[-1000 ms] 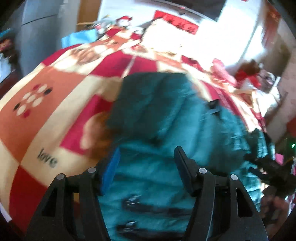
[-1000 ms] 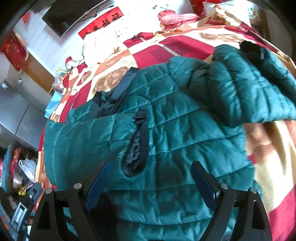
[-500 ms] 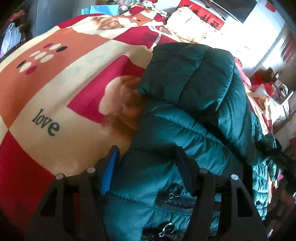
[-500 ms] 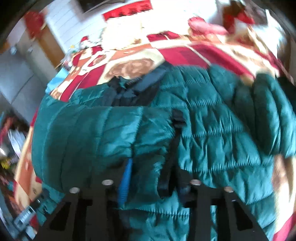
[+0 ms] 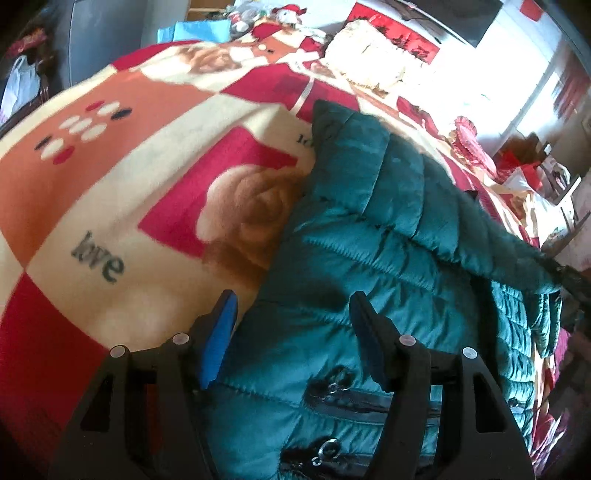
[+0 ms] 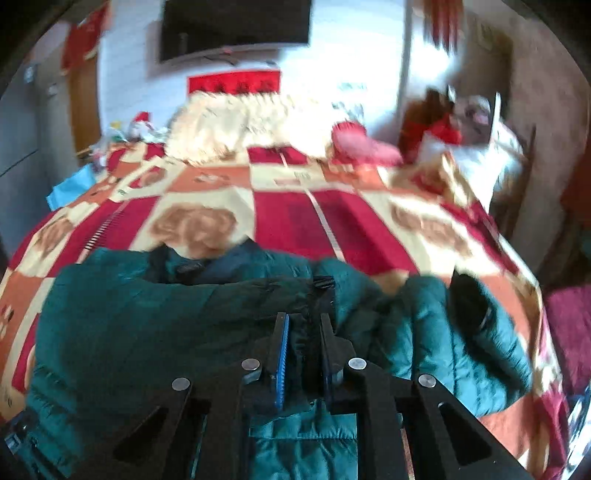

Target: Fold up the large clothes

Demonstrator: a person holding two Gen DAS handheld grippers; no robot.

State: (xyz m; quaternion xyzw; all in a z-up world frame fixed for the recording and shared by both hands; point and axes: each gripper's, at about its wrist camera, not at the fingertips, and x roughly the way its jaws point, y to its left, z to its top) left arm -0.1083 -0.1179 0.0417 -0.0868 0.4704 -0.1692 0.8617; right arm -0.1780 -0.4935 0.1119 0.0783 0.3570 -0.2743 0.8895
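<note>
A teal quilted puffer jacket (image 5: 369, 258) lies on a bed with a red, orange and cream patchwork blanket (image 5: 110, 184). My left gripper (image 5: 291, 299) is at the jacket's left edge, above two zipped pockets. Padded fabric fills the gap between its half-spread fingers, and it holds that edge. In the right wrist view the jacket (image 6: 129, 325) is bunched across the near end of the blanket (image 6: 295, 221). My right gripper (image 6: 303, 317) is shut on a raised fold of it, beside a black zipper strip. A sleeve with a black cuff (image 6: 469, 299) lies to the right.
Cream pillows (image 6: 240, 125) and a pink cushion (image 6: 358, 144) sit at the head of the bed, under a wall-mounted television (image 6: 236, 29). A stuffed toy (image 5: 288, 11) and a blue sheet (image 5: 199, 31) are at the far left corner. Grey cabinets (image 5: 103, 33) stand left of the bed.
The right gripper has gone from wide open above the jacket to shut on a fold, and has risen and rolled. The left gripper has sunk a little with the jacket edge in it.
</note>
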